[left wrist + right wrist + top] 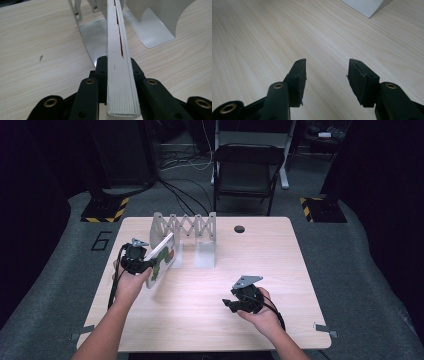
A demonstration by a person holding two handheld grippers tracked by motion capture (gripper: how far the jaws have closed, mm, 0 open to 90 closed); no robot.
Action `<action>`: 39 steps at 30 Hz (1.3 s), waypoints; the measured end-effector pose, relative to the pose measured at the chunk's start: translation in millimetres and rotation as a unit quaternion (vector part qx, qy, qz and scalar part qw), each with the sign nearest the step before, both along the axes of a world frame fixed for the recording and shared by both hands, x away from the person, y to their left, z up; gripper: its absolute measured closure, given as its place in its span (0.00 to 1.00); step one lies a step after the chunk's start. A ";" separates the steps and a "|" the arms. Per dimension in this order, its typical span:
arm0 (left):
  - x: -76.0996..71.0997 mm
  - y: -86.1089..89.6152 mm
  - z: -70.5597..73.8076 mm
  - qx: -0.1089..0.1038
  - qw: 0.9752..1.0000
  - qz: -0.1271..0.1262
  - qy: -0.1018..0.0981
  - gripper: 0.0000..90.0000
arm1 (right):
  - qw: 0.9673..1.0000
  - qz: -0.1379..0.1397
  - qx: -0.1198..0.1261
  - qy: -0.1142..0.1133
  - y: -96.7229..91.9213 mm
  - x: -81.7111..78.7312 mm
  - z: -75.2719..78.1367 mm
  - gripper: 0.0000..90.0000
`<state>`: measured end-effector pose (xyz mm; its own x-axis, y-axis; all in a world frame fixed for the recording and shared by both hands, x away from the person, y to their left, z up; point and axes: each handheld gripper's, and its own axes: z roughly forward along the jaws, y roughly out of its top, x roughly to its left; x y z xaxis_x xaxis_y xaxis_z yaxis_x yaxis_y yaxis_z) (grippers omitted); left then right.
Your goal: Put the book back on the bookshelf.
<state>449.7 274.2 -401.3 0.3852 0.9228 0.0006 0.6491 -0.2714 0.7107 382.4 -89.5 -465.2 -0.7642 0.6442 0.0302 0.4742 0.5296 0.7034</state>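
Note:
A thin book [163,257] with white page edges and a green and red cover is tilted, its far end at the left end of the white folding book rack [184,228]. My left gripper [148,265] is shut on the book's near edge. In the left gripper view the page edges [121,75] run up between both jaws toward the rack's base plates [91,32]. My right gripper [226,303] rests low over the table's front right, pointing left. Its jaws [327,67] stand open over bare wood, with nothing between them.
The light wooden table [215,330] has a round cable hole [239,228] near its far edge. A corner of the rack's plate [367,5] lies ahead of the right gripper. A black folding chair [247,170] stands beyond the table.

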 end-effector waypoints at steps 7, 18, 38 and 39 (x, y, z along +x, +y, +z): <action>6.4 -0.6 -3.8 0.000 1.000 0.012 -0.003 0.84 | 1.000 0.001 0.001 0.003 0.6 -1.1 -2.3 0.54; 13.8 -5.0 -9.9 0.002 1.000 0.027 -0.017 0.84 | 1.000 0.002 0.001 0.003 1.0 -1.2 -4.7 0.54; 24.5 -10.4 -11.9 -0.008 0.998 0.052 -0.014 0.84 | 1.000 0.001 0.005 0.005 -0.2 -1.0 -6.3 0.54; 24.8 -10.8 -12.0 -0.009 0.998 0.053 -0.015 0.84 | 1.000 -0.001 0.006 0.005 0.0 -1.2 -6.3 0.54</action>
